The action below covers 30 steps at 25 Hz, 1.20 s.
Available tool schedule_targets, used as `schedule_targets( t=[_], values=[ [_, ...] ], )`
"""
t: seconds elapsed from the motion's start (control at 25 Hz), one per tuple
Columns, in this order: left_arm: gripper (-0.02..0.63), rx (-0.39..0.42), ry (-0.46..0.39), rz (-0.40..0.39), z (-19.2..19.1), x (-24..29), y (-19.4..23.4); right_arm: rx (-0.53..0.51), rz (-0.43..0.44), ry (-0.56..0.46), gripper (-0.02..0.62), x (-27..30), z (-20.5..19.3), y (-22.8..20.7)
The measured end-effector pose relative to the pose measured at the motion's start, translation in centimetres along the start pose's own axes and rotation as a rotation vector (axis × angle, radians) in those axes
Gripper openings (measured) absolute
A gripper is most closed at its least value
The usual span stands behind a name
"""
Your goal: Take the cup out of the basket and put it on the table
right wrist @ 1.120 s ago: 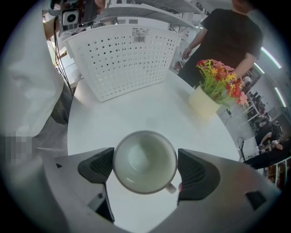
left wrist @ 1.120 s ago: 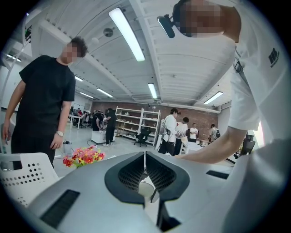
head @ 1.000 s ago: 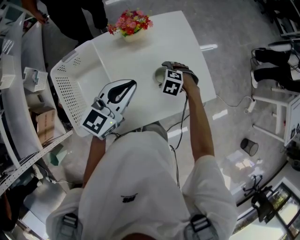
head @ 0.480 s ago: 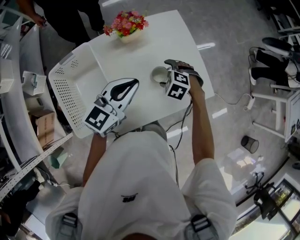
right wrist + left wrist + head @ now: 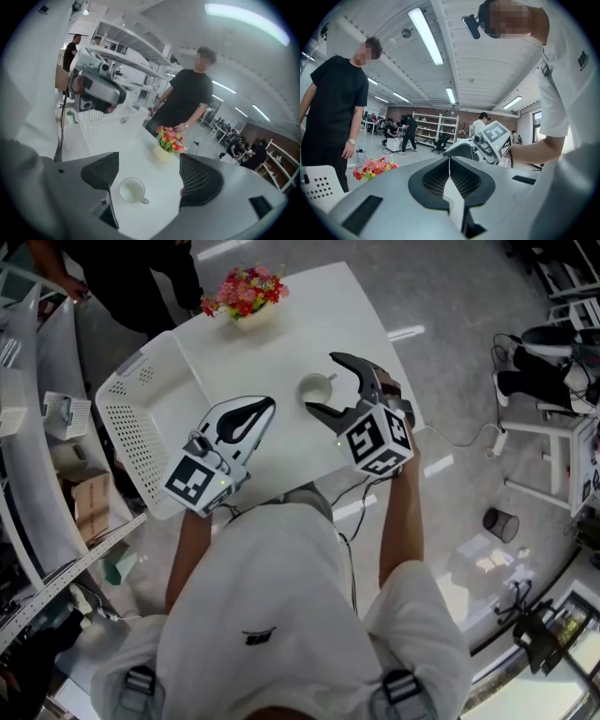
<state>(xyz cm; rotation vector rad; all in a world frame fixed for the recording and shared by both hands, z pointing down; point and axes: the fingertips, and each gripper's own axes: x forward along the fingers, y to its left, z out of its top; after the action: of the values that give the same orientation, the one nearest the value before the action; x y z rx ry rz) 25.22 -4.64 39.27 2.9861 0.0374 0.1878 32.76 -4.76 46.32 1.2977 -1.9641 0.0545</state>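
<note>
The white cup (image 5: 317, 388) (image 5: 132, 191) stands upright on the white table (image 5: 281, 343), its handle toward the table's right side. My right gripper (image 5: 331, 382) (image 5: 147, 182) is open and raised above and just near of the cup, apart from it. The white perforated basket (image 5: 141, 418) (image 5: 110, 124) sits at the table's left edge. My left gripper (image 5: 242, 420) (image 5: 450, 168) is shut with nothing in it, held over the basket's near right side and tipped upward toward the ceiling.
A pot of red and pink flowers (image 5: 246, 294) (image 5: 167, 143) stands at the table's far edge. A person in black (image 5: 187, 101) stands behind the table. Shelving (image 5: 37, 474) runs along the left, and a cable (image 5: 469, 442) lies on the floor at right.
My right gripper has let go of the cup, opened and pulled back and up toward me. The cup stays on the table. The left gripper has barely moved.
</note>
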Motion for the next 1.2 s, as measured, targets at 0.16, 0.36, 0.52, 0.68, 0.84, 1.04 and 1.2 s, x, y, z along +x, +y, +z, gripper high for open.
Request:
schedule_targets(
  t=[0.16,0.36,0.52,0.68,0.84,1.04,1.2],
  values=[
    [0.016,0.011,-0.022,0.0,1.1,-0.7,-0.4,0.073,-0.072,-0.158,0.323,-2.8,3.6,0.3],
    [0.016,0.015,-0.04,-0.001,1.7,-1.8,-1.1,0.115,-0.115,-0.28,0.121,-5.1,6.3,1.6],
    [0.015,0.017,-0.052,-0.003,2.1,-2.9,-1.7,0.197,-0.096,-0.395,0.072,-6.3,8.1,3.3],
    [0.015,0.018,-0.065,0.0,2.4,-4.3,-2.0,0.304,-0.099,-0.526,0.041,-7.1,9.8,4.7],
    [0.015,0.017,-0.068,0.0,2.3,-5.8,-2.5,0.4,-0.097,-0.595,0.015,-7.7,11.2,6.1],
    [0.015,0.011,-0.071,-0.01,2.0,-6.9,-3.2,0.434,-0.083,-0.604,0.008,-8.1,11.7,7.7],
    [0.015,0.013,-0.071,-0.021,2.0,-7.4,-3.6,0.441,-0.075,-0.604,0.008,-8.2,11.9,8.4]
  ],
)
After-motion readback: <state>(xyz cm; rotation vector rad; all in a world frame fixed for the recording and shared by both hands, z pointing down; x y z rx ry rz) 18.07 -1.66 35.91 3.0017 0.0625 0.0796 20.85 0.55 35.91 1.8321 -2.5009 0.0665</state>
